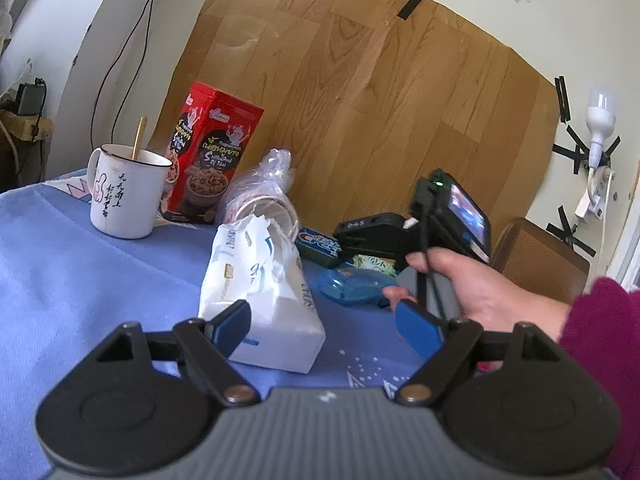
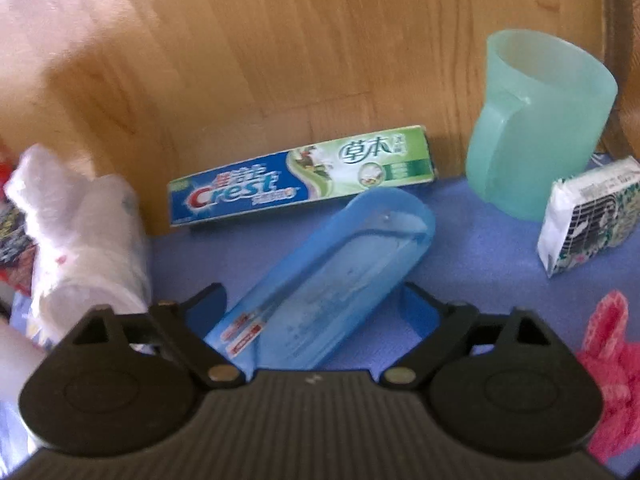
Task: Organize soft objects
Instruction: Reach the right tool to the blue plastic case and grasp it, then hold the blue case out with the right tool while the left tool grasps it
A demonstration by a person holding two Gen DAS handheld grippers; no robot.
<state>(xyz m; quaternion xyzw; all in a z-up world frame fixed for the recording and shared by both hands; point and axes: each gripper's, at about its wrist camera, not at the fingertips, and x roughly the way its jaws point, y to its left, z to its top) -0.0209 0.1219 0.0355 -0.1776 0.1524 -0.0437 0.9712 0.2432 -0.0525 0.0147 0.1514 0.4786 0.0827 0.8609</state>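
Across the blue cloth-covered table (image 1: pixel 80 280), backed by a wood-grain panel (image 1: pixel 360 92) taped to a pale wall, clutter spreads: a white enamel mug (image 1: pixel 124 196), a red snack box (image 1: pixel 212 160), a green-and-blue toothpaste carton (image 2: pixel 300 178), a mint plastic cup (image 2: pixel 540 128). Left gripper (image 1: pixel 328 328) hangs with jaws apart, the soft white tissue pack (image 1: pixel 260 288) just ahead of one pad. Right gripper (image 2: pixel 312 312) gapes around a translucent blue toothbrush case (image 2: pixel 340 268), not squeezing it.
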